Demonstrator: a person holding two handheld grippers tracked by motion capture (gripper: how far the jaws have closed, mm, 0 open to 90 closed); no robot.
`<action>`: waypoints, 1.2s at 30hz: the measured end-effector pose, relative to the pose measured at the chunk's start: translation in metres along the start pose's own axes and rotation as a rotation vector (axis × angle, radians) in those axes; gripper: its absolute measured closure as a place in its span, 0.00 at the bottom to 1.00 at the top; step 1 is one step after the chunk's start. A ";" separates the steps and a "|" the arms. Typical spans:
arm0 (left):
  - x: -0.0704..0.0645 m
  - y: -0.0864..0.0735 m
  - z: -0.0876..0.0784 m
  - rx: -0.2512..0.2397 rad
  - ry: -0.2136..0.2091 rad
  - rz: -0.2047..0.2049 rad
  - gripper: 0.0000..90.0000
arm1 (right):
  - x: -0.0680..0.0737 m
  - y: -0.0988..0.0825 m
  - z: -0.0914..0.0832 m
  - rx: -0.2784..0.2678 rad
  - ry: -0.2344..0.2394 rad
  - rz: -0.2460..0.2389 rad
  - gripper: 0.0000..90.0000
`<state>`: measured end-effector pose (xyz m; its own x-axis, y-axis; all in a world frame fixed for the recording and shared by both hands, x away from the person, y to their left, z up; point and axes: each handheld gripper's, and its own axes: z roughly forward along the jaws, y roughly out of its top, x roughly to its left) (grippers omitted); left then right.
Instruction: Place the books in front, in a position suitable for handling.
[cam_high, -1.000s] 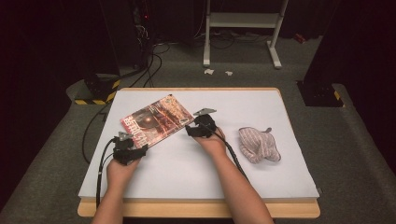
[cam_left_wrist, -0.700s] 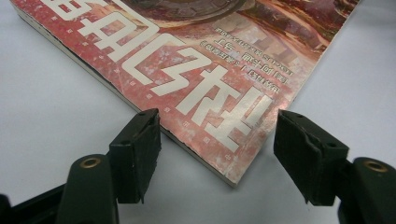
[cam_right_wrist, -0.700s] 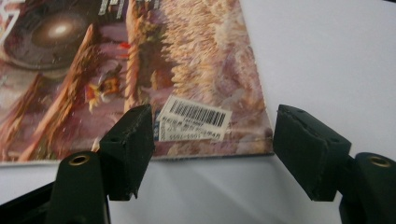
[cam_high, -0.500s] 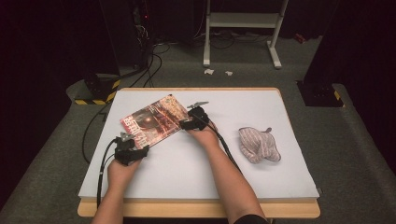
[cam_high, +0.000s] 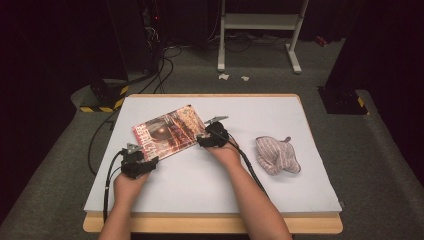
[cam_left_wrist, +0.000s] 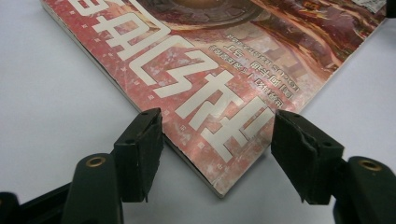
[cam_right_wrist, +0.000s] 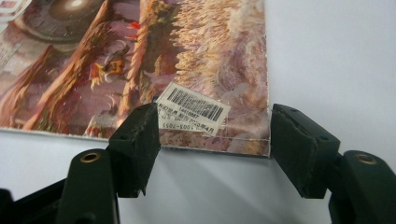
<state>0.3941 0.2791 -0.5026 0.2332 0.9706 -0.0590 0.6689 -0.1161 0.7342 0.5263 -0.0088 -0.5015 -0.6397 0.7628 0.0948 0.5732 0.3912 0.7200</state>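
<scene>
High view: both forearms reach in from the bottom edge and spread toward a magazine (cam_high: 169, 132) that lies flat and askew on the white table (cam_high: 280, 190). The left hand (cam_high: 129, 184) sits near the table's left side, its gripper (cam_high: 145, 159) aimed at the magazine's near corner. The right arm stretches farther forward, and its hand (cam_high: 225, 152) holds the right gripper (cam_high: 201, 141) at the magazine's right corner, a cable trailing back along the forearm.

Left gripper view: the jaws of the left gripper (cam_left_wrist: 217, 140) stand apart and straddle the magazine's (cam_left_wrist: 224, 70) pointed corner, with the left one at the spine edge and the right one just off the other edge. The pads do not press on it.

Right gripper view: the right gripper (cam_right_wrist: 215, 135) has just been closing, yet its jaws are apart on either side of the corner of the magazine (cam_right_wrist: 154, 60) that carries a barcode sticker (cam_right_wrist: 194, 109). Nothing is squeezed.

A striped cloth (cam_high: 276, 154) lies bunched on the table, well apart to the right of the right hand. The table has a wooden rim and stands on grey carpet (cam_high: 380, 165). Beyond it the room is dark, with a white metal frame (cam_high: 260, 22) at the back, cables (cam_high: 160, 65) on the floor, and a yellow and black striped block (cam_high: 107, 97) to the far left.
</scene>
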 end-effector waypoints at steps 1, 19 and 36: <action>-0.001 -0.001 -0.001 0.004 -0.007 0.003 0.38 | 0.001 -0.003 -0.004 -0.001 0.001 -0.001 0.39; -0.027 -0.022 -0.025 0.022 -0.124 0.076 0.38 | 0.024 -0.078 -0.077 -0.024 -0.014 0.022 0.40; -0.044 -0.026 -0.026 0.016 -0.200 0.130 0.36 | 0.025 -0.127 -0.129 -0.017 -0.061 -0.011 0.33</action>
<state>0.3480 0.2446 -0.5017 0.4520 0.8865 -0.0988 0.6352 -0.2422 0.7334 0.3713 -0.1060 -0.5018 -0.6130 0.7888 0.0452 0.5573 0.3912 0.7324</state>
